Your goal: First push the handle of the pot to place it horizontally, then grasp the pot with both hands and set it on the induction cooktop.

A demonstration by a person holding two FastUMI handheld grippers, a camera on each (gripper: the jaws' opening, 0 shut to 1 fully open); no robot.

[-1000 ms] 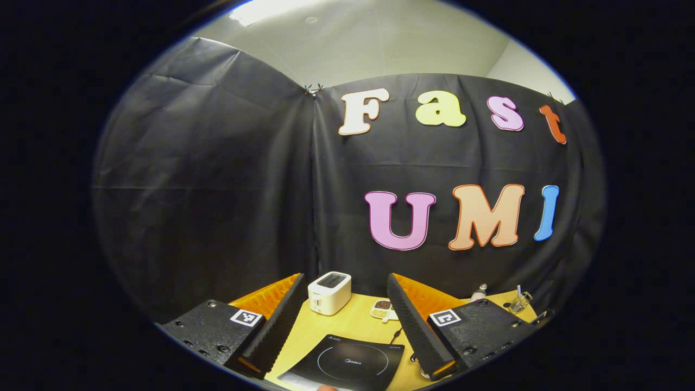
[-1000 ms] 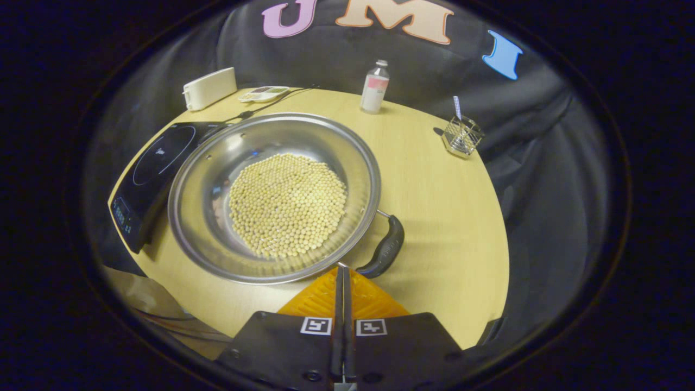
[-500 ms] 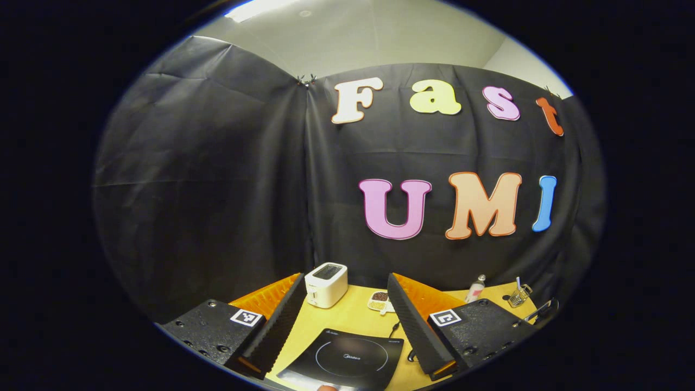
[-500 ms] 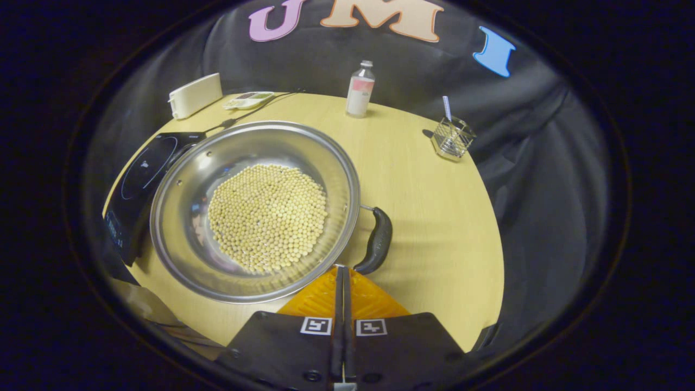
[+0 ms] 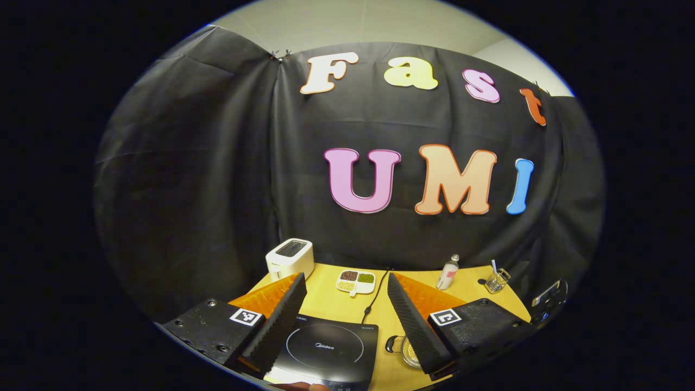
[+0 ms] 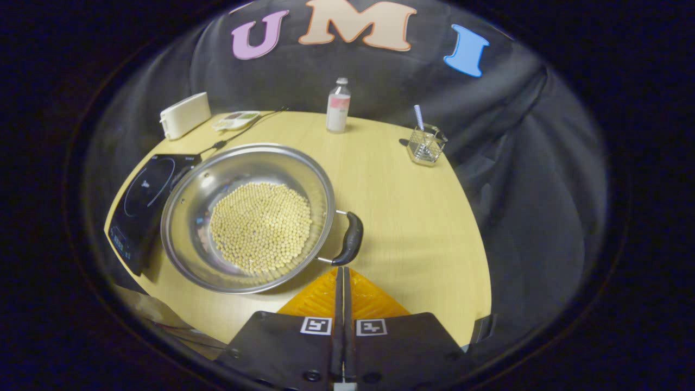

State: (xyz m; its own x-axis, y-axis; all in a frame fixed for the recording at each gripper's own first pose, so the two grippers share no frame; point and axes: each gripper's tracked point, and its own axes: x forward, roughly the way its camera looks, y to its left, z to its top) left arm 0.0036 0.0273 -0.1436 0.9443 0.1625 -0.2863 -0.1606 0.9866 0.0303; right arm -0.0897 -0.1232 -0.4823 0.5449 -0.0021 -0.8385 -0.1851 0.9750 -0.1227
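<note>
A wide steel pot full of pale beans sits on the wooden table, its left rim over the right edge of the black induction cooktop. Its black side handle points toward the table's right side. My right gripper is shut with nothing in it, its tip just below the handle's near end. In the left gripper view my left gripper stands open above the cooktop. A sliver of the pot shows beside its right finger.
At the back of the table stand a white toaster, a small divided dish, a bottle and a glass with a straw. The cooktop's cord runs back toward the wall. The table's right half is bare wood.
The right gripper has drawn back from the pot, and the handle has swung further round to the right. The left gripper has tipped downward, bringing the cooktop and pot edge into view.
</note>
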